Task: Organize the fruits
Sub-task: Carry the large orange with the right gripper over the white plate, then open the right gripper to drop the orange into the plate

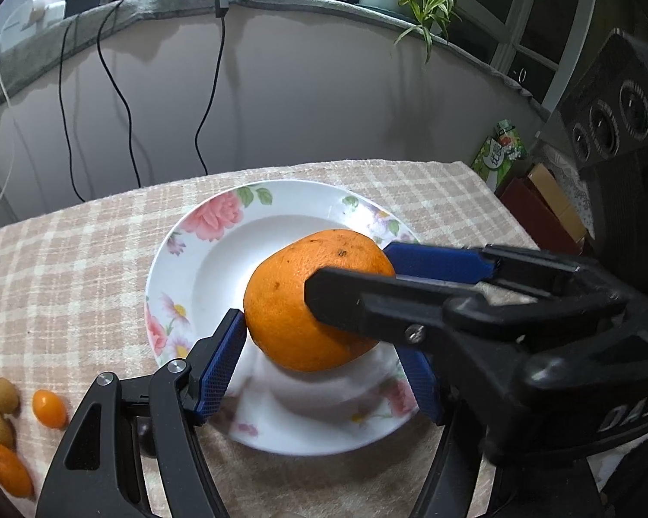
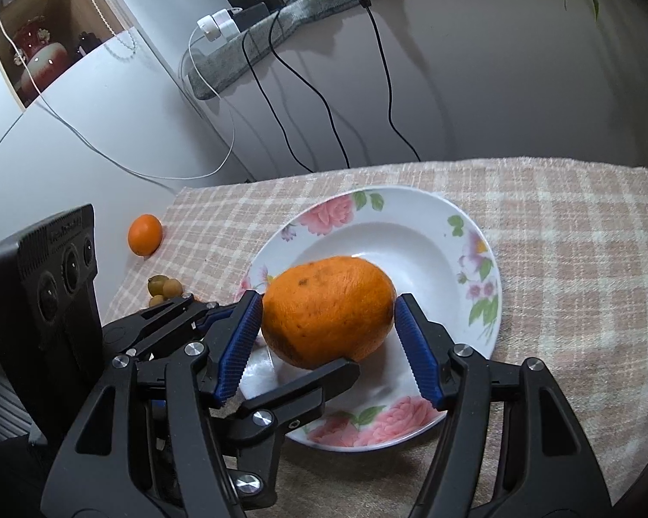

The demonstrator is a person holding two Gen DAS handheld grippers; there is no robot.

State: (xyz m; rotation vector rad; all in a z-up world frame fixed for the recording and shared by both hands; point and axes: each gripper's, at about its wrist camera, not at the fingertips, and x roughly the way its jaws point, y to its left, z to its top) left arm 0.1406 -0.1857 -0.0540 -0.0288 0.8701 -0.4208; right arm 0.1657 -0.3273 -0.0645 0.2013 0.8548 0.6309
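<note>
Nearest, both grippers met over the plate (image 1: 203, 259) at the surface's near edge. The big orange (image 2: 328, 311) sat between the right gripper (image 2: 328, 336)'s blue pads, which looked to be just at its sides; whether they pressed could not be told. The left gripper (image 1: 324, 362) straddled the same orange, one pad touching, the other hidden, so its grip could not be told either. One fruit seemed placed or nearly so. Farther out, toward the surface's left edge, several small fruits (image 1: 4, 401) and a small orange (image 2: 144, 234) lay loose off the plate, apparently left to gather.
</note>
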